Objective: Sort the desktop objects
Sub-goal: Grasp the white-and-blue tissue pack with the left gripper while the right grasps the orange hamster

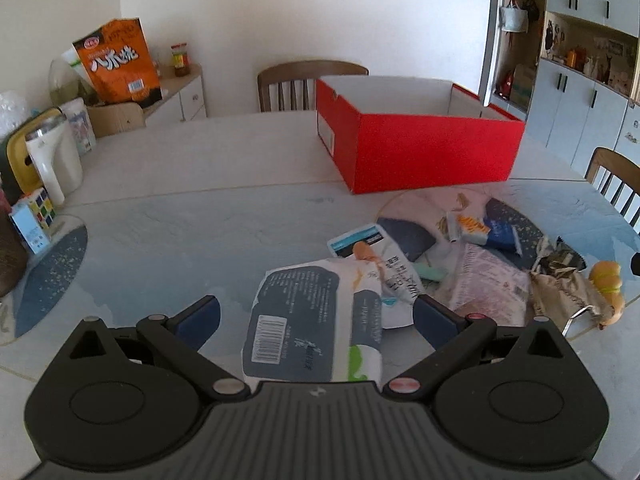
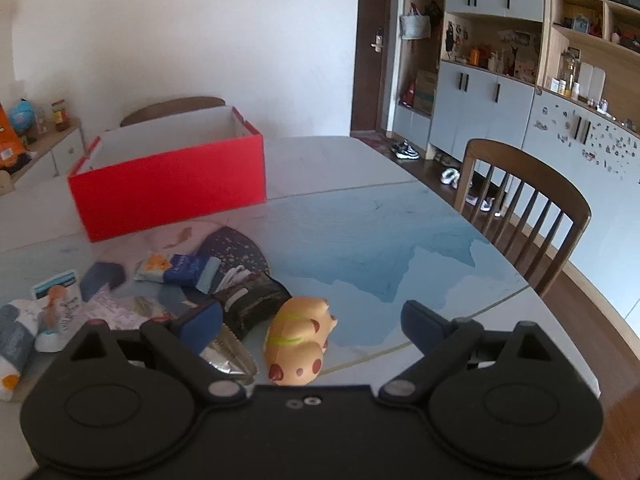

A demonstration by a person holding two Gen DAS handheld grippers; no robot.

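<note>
Soft packet (image 1: 316,320), blue-grey and white with a barcode label, lying flat on the counter (image 1: 192,232) at the near edge of a heap of wrappers; it sits between the spread fingers of the left gripper (image 1: 316,312), which are open and, as far as can be told, not yet touching it. The packet looks light, limp and slick-skinned; it will likely sag and slide, so a hold across its narrow width near the middle, pinching the film and its contents together, seems the safest. Right of it, in the heap: a pale pink packet (image 1: 488,280), a crinkled dark foil wrapper (image 2: 252,300), small blue and orange sachets (image 2: 176,268). At the near right end, a squishy toy bun (image 2: 298,344), tan with brown spots, rests on the counter between the fingers of the right gripper (image 2: 312,320), closer to the left one; these fingers are also open and hold nothing. The bun appears soft and springy, best taken across its plump middle. Beyond the heap, a red box (image 1: 432,152) stands open-topped at the far side, a probable destination. Wooden chairs (image 2: 524,208) border the counter.
</note>
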